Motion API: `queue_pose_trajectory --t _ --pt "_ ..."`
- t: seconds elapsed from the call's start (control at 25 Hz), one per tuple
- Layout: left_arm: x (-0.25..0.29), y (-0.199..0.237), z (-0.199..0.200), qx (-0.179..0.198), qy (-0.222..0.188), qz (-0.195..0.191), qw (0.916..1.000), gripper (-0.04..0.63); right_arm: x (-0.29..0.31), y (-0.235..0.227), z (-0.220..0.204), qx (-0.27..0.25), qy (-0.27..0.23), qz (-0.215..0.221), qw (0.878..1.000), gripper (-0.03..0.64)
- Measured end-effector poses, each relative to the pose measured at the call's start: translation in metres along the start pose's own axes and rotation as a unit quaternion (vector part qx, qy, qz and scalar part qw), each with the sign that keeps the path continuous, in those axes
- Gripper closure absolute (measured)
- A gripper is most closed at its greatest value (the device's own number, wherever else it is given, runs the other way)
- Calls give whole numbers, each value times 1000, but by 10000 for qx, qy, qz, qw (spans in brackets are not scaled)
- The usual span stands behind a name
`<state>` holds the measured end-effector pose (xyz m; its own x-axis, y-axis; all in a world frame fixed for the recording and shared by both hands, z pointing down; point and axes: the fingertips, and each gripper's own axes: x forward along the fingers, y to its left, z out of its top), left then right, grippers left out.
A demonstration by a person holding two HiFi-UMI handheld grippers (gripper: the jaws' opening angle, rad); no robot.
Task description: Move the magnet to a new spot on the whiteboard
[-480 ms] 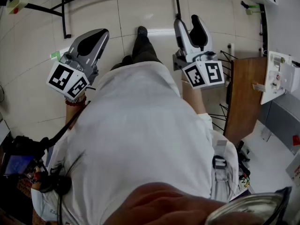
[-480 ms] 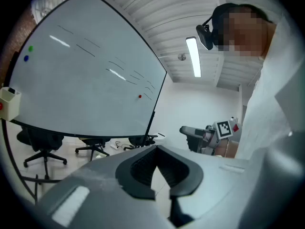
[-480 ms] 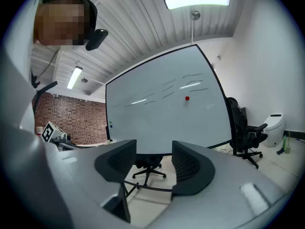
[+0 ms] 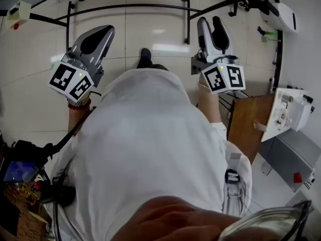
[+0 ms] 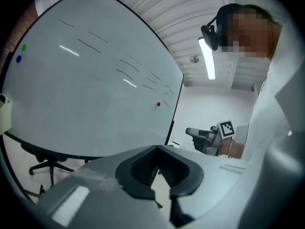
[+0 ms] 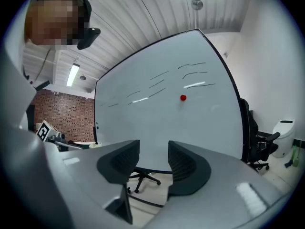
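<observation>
Red magnet (image 6: 183, 98) stuck on whiteboard (image 6: 157, 123), upper right part, well apart from both tools. Left hand-held gripper (image 5: 155, 165): jaws together, nothing between. Right hand-held gripper (image 6: 153, 162): jaws apart, empty, facing the board.

The person's white shirt (image 4: 150, 149) fills the middle of the head view and hides the legs, all but one shoe (image 4: 144, 56). The whiteboard (image 6: 167, 123) has its lower edge partly behind the right gripper (image 6: 153, 161). Its pen strokes (image 6: 162, 82) are too faint to read. A green dot (image 5: 25, 46) and a blue dot (image 5: 19, 58) are too small to identify. A chair (image 5: 45, 168) shows only its base below the board.
</observation>
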<state>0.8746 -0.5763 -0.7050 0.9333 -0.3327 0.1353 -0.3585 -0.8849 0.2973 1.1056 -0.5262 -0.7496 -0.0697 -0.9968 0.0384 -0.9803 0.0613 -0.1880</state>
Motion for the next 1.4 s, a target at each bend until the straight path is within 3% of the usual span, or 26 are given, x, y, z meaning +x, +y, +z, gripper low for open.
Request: queue_pose_trajectory --t 0.24,0.36,0.48,0.56,0.64,0.72,0.8,0.92,1.0,1.12,1.28,1.4 --pt "68 13 27 219 -128 75 9996 595 45 -50 14 97 -169 150 9997 430" --pt "94 40 49 294 -184 242 9991 595 78 -75 32 121 -468 84 9988 430" --pt "117 64 74 497 -59 112 9987 595 118 -83 49 83 -688 83 9976 430" --pt "123 71 84 708 -62 143 9974 595 129 -78 61 -307 -824 107 9961 430" --pt "128 99 91 712 -43 157 9973 595 152 -66 75 -1046 -885 -113 9905 436" --pt "137 142 96 583 85 -31 9983 595 194 -52 92 -1620 -854 -489 9819 436" --pt "147 165 101 688 186 -331 9969 595 225 -45 112 -1788 -900 -729 9770 436" --pt "156 151 114 1379 119 -872 9865 595 240 -47 140 -1879 -995 -890 9731 436" --pt "159 133 117 1642 81 -1208 9790 595 245 -54 152 -1927 -941 -979 9718 436" --pt "167 118 115 1521 116 -1474 9772 595 249 -67 159 -1838 -867 -1088 9731 436" --pt "190 103 117 1362 260 -1510 9788 595 238 -95 167 -1886 -740 -1269 9710 442" --pt "180 110 113 1329 328 -1537 9786 595 235 -87 167 -1940 -729 -1390 9684 483"
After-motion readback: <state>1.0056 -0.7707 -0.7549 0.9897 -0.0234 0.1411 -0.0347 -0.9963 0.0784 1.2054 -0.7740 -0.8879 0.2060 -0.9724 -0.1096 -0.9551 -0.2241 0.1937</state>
